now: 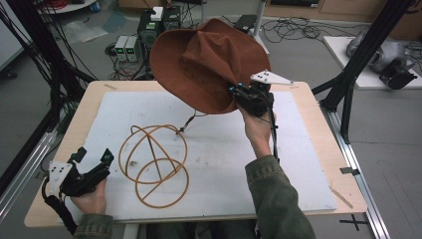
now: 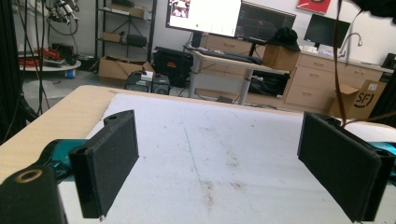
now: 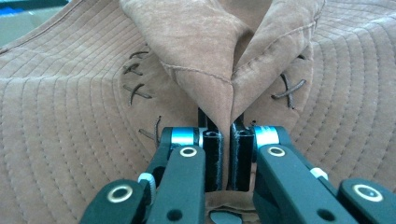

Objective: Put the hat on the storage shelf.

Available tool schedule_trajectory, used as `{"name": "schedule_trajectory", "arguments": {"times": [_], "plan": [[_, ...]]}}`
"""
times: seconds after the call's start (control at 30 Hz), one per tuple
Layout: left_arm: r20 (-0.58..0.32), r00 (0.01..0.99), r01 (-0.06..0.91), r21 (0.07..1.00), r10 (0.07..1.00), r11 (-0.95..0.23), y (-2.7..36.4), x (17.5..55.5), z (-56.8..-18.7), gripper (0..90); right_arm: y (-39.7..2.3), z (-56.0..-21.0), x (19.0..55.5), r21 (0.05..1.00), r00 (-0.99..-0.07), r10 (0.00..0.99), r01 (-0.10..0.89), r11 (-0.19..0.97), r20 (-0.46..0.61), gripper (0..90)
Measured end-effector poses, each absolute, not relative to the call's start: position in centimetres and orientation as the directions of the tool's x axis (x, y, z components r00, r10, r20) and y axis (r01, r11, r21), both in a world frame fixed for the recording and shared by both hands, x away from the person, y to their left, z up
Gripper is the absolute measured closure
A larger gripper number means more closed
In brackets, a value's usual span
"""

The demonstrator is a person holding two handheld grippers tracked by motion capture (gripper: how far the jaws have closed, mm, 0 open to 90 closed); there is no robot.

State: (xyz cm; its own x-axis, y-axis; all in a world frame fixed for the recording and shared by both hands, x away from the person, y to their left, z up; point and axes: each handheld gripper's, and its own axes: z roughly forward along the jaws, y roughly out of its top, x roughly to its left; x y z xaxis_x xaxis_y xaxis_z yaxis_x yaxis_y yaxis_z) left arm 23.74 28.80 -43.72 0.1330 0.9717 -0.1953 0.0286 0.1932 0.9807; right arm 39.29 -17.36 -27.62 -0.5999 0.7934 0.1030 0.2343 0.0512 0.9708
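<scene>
Brown suede wide-brimmed hat (image 1: 204,62) is hanging clamped in right hand-held gripper (image 1: 247,95), above-right of orange wire dome stand (image 1: 154,164); left hand-held gripper (image 1: 92,160) is idling apart, nearer it.

Left gripper (image 1: 93,155): we held it low at our left in a bare hand, jaws standing wide apart, nothing between the pads. Right gripper (image 3: 225,154): we held it raised on an outstretched, sleeved forearm, jaws pressed nearly together, pinching a fold of cloth between them.
</scene>
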Motion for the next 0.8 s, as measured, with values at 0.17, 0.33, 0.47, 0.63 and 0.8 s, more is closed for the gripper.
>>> {"name": "schedule_trajectory", "arguments": {"times": [0.17,0.33,0.47,0.63,0.8], "plan": [[-0.206,0.131,0.030,0.979,0.970,0.204,29.0,23.8,-43.8,12.6,-17.9,-26.1,38.3,0.982,-0.646,0.757,0.187,0.041,0.092,87.0],[-0.204,0.129,0.032,0.979,0.971,0.201,29.2,23.8,-43.9,12.6,-17.6,-23.5,36.6,0.991,-0.729,0.680,0.129,0.035,0.071,86.9],[-0.208,0.127,0.028,0.978,0.970,0.206,29.2,23.8,-43.9,12.6,-16.9,-21.7,35.3,0.995,-0.795,0.604,0.094,0.023,0.061,86.9],[-0.215,0.128,0.033,0.977,0.968,0.213,29.2,23.8,-44.0,12.6,-15.9,-20.1,33.5,0.998,-0.870,0.490,0.057,0.002,0.049,86.9],[-0.224,0.127,0.031,0.975,0.966,0.221,29.3,23.8,-44.0,12.6,-14.8,-19.8,32.1,0.999,-0.932,0.359,0.043,-0.011,0.044,86.8]]}}
